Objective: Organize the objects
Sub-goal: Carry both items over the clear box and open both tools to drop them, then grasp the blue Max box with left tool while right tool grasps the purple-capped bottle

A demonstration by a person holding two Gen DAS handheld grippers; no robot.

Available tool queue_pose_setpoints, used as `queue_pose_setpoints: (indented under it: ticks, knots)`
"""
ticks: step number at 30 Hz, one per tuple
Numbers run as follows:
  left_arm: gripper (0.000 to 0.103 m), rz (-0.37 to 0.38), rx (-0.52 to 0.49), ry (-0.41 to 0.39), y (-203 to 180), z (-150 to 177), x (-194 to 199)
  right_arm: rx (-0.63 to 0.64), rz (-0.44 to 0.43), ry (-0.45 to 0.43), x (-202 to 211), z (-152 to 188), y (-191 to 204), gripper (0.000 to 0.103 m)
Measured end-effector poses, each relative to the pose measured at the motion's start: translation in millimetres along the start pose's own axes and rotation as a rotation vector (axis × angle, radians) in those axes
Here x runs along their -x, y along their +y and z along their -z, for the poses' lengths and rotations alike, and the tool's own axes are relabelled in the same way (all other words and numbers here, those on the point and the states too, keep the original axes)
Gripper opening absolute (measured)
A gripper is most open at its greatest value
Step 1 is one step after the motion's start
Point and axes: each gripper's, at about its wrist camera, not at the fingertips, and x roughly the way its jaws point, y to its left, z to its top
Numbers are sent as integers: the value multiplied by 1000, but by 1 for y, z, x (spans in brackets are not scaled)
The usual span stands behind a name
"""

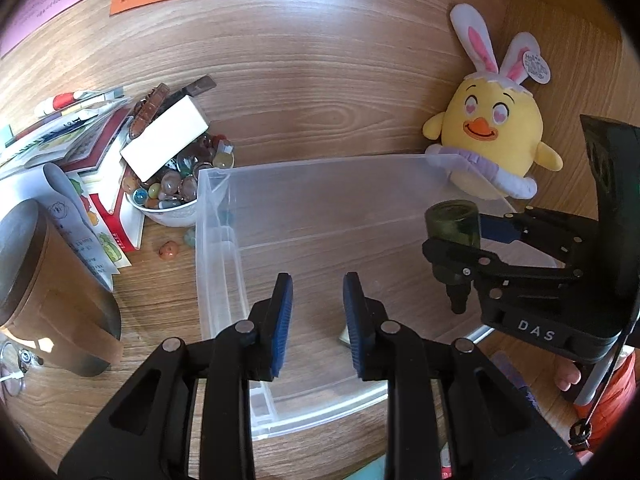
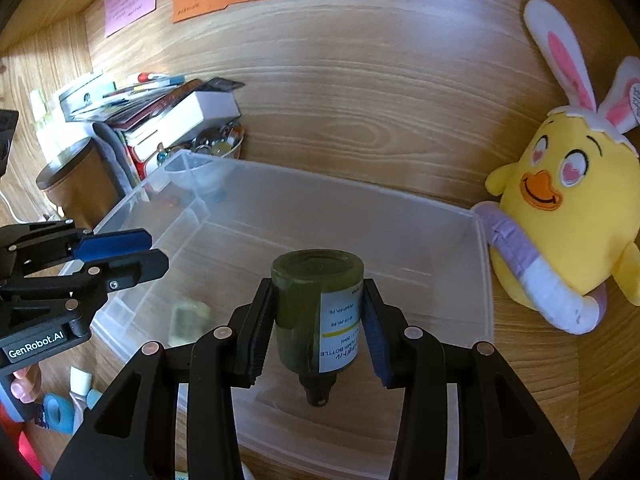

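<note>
A clear plastic bin [image 1: 224,240] [image 2: 484,280] stands on the wooden desk. My right gripper [image 2: 318,320] is shut on a dark green bottle [image 2: 308,312] with a white label, held upside down above the bin's right part. The bottle also shows in the left wrist view [image 1: 452,222], with the right gripper [image 1: 472,236] around it. My left gripper [image 1: 317,320] is open and empty above the bin's near left part; it also shows in the right wrist view [image 2: 124,254]. A small pale object [image 2: 188,318] lies on the bin floor.
A yellow chick plush with rabbit ears [image 1: 492,140] [image 2: 568,216] leans against the bin's far right corner. A white bowl of glass pebbles [image 1: 172,196], a white box [image 1: 166,142], stacked books [image 1: 80,140] and a brown cylindrical container [image 1: 44,280] crowd the left. Small items [image 2: 76,392] lie left of the bin's near end.
</note>
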Motion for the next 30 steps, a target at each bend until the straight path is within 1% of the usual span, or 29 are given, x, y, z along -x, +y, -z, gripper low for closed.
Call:
queue_pose_setpoints:
  ticks: [2, 4, 5, 7, 8, 9, 10, 12, 14, 16, 19, 21, 27, 30]
  knots:
    - [32, 0, 0, 0, 0, 0, 1, 1, -2, 10, -2, 0, 1, 38]
    - [39, -2, -1, -4, 0, 0, 3, 2, -5, 16, -3, 0, 1, 39]
    - [40, -3, -2, -9, -1, 0, 5, 2, -3, 16, -2, 0, 1, 40]
    - [46, -5, -6, -21, -2, 0, 11, -2, 1, 4, 2, 0, 0, 46]
    - [48, -6, -8, -27, -2, 0, 14, -5, 3, -4, 5, 0, -1, 52]
    - [55, -11, -10, -37, -3, 0, 19, -7, 5, -14, 9, -1, -1, 58]
    - [63, -15, -11, -45, -3, 0, 23, -9, 10, -25, 13, -1, -2, 60]
    - [70, -25, -14, -67, -4, 0, 32, -13, 14, -40, 21, -1, -3, 67]
    - [76, -36, -21, -81, -5, 0, 41, -20, 14, -55, 29, -2, -3, 71]
    - [86, -45, -25, -99, -7, 2, 51, -28, 6, -69, 39, -1, -3, 75]
    - [95, -60, -32, -121, -9, 5, 64, -30, -7, -92, 54, 2, -2, 80]
    - [98, -68, -37, -137, -11, 9, 75, -24, -8, -105, 63, 5, 1, 81]
    - [100, -69, -31, -164, -10, 24, 100, 16, -4, -155, 96, 20, 12, 82]
    - [100, -72, -20, -158, -7, 36, 109, 19, -8, -176, 108, 30, 16, 85]
